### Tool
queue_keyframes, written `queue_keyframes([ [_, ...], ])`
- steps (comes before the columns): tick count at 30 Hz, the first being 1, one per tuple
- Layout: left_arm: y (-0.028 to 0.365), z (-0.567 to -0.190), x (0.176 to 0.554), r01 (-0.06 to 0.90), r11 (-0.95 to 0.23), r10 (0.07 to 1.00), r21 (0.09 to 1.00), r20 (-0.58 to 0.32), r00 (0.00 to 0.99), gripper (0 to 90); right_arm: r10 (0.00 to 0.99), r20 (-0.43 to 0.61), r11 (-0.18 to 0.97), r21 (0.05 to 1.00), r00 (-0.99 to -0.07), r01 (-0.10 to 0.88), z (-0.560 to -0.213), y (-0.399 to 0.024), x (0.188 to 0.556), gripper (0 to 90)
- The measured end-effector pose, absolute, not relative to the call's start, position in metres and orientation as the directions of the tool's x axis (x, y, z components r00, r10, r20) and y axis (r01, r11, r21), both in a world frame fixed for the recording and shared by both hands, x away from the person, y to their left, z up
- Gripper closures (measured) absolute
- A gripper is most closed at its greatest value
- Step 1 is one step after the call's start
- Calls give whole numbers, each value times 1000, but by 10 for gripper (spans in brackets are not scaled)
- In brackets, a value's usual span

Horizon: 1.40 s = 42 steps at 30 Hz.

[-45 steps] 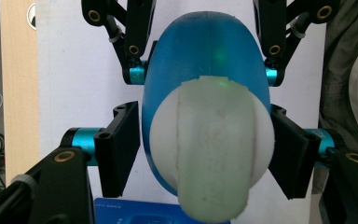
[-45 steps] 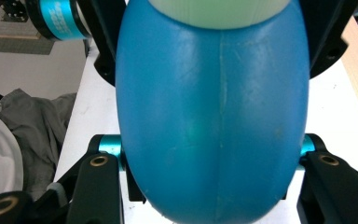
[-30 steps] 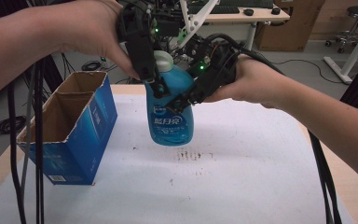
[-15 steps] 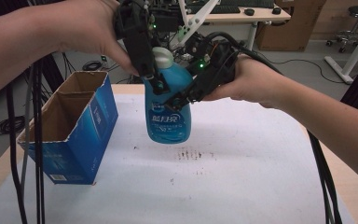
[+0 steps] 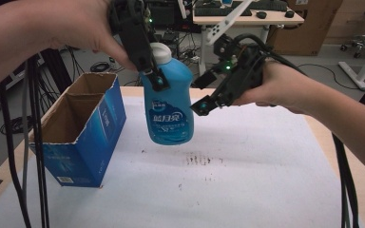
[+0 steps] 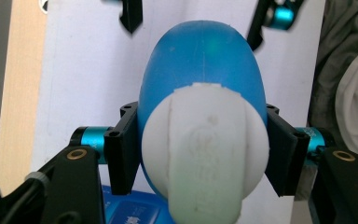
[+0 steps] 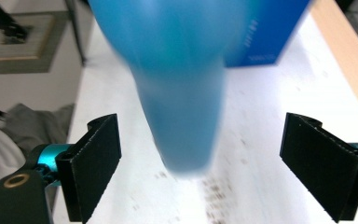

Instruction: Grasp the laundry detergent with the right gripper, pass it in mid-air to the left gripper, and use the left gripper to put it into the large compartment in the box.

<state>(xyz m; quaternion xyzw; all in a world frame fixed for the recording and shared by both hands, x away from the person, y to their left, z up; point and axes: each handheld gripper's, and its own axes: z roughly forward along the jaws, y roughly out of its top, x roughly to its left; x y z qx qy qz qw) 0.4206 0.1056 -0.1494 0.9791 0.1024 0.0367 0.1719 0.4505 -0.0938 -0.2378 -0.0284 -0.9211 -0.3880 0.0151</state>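
One blue bottle (image 5: 168, 107) — Chinese-character label; unreadable

Count, high view:
- 1 blue bottle (image 5: 169, 107), with 1 white cap (image 5: 160, 51) and 1 printed label on its front.
- 1 blue cardboard box (image 5: 86, 135), open at the top, 2 compartments inside, split by 1 divider.
- 2 grippers: 1 left gripper (image 5: 153, 76), 1 right gripper (image 5: 209, 92); 2 black jaws on each, 4 in all.
- 2 hands, 1 per gripper.
- 1 table (image 5: 266, 180) under 1 white sheet, with 1 patch of dark specks near its middle.
- Background: 1 white desk, 1 brown carton, at least 1 wheeled office chair. Cables too tangled to count.
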Motion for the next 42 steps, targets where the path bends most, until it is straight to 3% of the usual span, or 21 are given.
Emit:
queue_keyframes([
  [6, 129, -140, 420, 272, -890, 303, 367, 28, 953, 382, 188, 10, 771, 617, -982, 154, -253, -133, 468, 117],
  [19, 200, -109, 409, 470, -768, 540, 435, 45, 841, 383, 377, -11, 756, 582, -926, 301, -263, -206, 491, 117],
  [28, 246, -98, 398, 582, -682, 673, 442, 68, 737, 383, 453, -28, 745, 562, -891, 361, -264, -242, 498, 117],
  [42, 276, -102, 393, 690, -598, 777, 408, 83, 624, 383, 483, -41, 741, 552, -875, 382, -261, -259, 505, 118],
])
